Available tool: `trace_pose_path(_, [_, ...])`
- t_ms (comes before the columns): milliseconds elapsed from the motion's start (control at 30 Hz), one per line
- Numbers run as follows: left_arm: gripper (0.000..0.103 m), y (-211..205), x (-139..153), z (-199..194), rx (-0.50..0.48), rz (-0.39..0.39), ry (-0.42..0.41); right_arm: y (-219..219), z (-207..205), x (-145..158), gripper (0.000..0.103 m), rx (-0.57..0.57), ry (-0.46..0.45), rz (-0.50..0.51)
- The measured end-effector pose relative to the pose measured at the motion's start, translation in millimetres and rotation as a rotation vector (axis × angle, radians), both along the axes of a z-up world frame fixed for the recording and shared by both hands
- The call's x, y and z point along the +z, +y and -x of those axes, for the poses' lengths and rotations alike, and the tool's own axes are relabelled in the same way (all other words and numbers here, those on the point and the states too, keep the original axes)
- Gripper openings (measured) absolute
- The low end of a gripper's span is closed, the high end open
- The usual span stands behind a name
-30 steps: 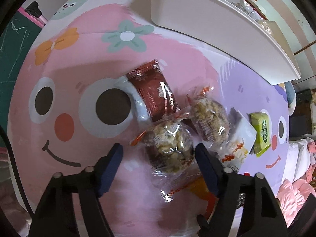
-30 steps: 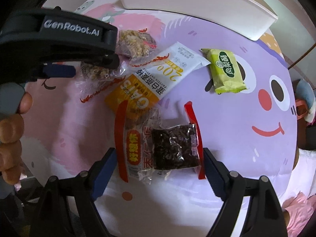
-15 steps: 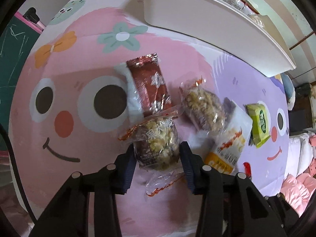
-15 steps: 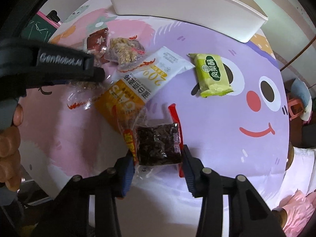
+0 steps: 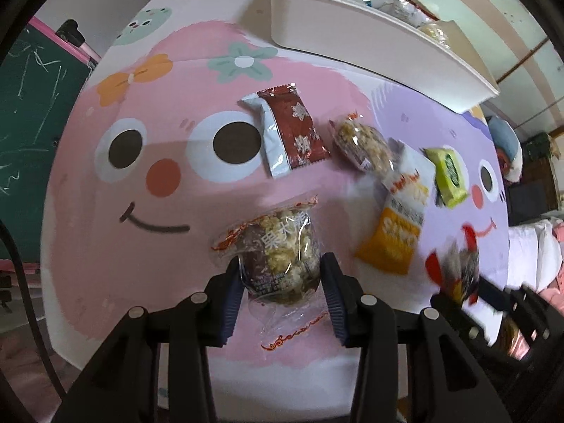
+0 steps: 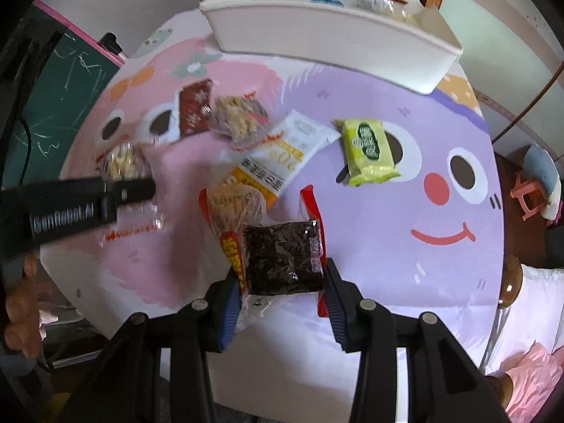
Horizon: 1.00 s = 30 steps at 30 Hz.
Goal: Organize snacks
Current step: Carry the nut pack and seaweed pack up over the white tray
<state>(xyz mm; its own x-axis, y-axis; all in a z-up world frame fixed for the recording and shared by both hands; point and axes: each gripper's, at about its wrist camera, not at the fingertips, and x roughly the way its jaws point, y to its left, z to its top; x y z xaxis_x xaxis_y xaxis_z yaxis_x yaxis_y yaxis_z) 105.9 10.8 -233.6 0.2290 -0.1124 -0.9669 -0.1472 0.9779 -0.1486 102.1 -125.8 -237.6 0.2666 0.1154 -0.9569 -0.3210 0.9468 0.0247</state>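
The table (image 5: 116,246) wears a cartoon cloth: a pink smiling face on the left half, a lilac one on the right, with a bow and a flower printed near 11 o'clock in the left wrist view. A green chalkboard (image 5: 24,134) stands past the table's edge at 9 o'clock. A long white bin (image 5: 370,38) sits at 12 to 1 o'clock, its length running along the far edge, with a few packets inside. Bedding in white and pink shows at 4 o'clock.

The left gripper (image 5: 281,280) pinches a clear-wrapped puffed-grain snack (image 5: 278,250) between its blue pads; the packet's long axis runs from 6 to 12 o'clock, its crimped ends toward each. A maroon snowflake packet (image 5: 296,130) lies above it, long axis from 11 to 5 o'clock, partly over a white wrapper. A second puffed-grain snack (image 5: 363,146) lies at 2 o'clock, then a white-and-orange oat sachet (image 5: 402,218), its orange end at 5 o'clock, then a green packet (image 5: 449,176).

In the right wrist view the right gripper (image 6: 282,290) pinches a dark seaweed-like snack pack (image 6: 283,255) with red edges, its long axis up and down the picture, lifted over the lilac face. The green packet lies at 1 o'clock, long axis roughly 12 to 6. A hand (image 6: 19,303) shows at 8 o'clock.
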Motion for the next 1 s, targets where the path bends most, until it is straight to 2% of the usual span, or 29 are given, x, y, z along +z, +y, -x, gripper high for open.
trace_pose_path(200, [0.041,-4,35,20,-0.026,0.008,-0.037,6,5,32,0.043,0.014,-0.049,-0.039])
trace_pose_path(567, [0.041,-4,125,23,-0.076,-0.081,-0.19,4,7,92,0.043,0.005,-0.134,-0.115])
trace_pose_path(767, [0.042,-5,153,18,-0.09,-0.086,-0.233,-5,-3,125,0.043,-0.038,-0.179,-0.157])
trace_pose_path(1000, [0.042,-11,171,5,-0.12,-0.107,-0.254,-13,-17,151,0.043,-0.081,-0.215,-0.185])
